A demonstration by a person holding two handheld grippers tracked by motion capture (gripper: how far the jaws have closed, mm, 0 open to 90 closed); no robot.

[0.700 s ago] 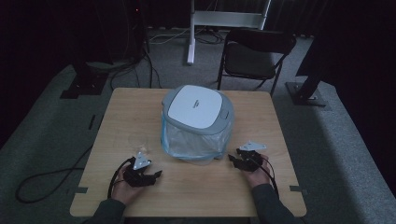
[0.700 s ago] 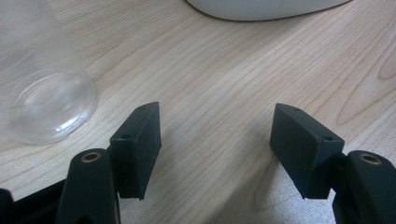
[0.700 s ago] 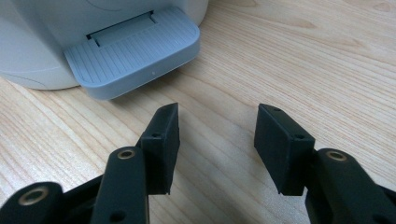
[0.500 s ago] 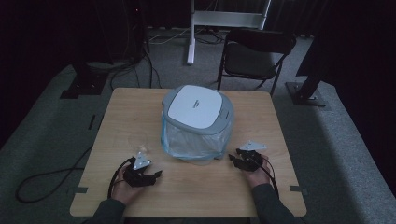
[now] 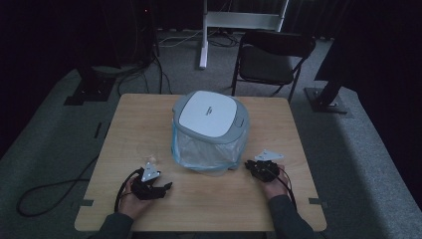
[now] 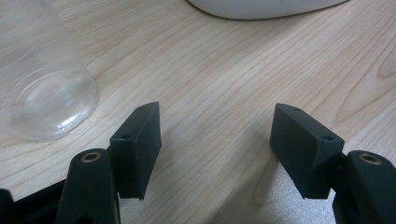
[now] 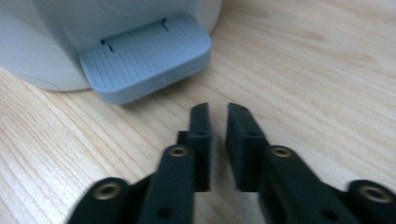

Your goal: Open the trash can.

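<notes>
black two-jaw grippers [image 5: 168,186] – grey three-cornered plates, brass-ringed screws, trailing cables, dark sleeves [image 5: 286,216]

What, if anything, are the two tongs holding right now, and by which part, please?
Nothing is held. The left tongs stand wide open beside the clear cup; the right tongs, nearly closed, are empty before the bin's pedal.

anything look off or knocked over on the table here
Nothing stands out. The lidded bin stands upright mid-table with its liner bag in place, the clear plastic cup sits upright by the left gripper, and no spill or damage shows on the table.
</notes>
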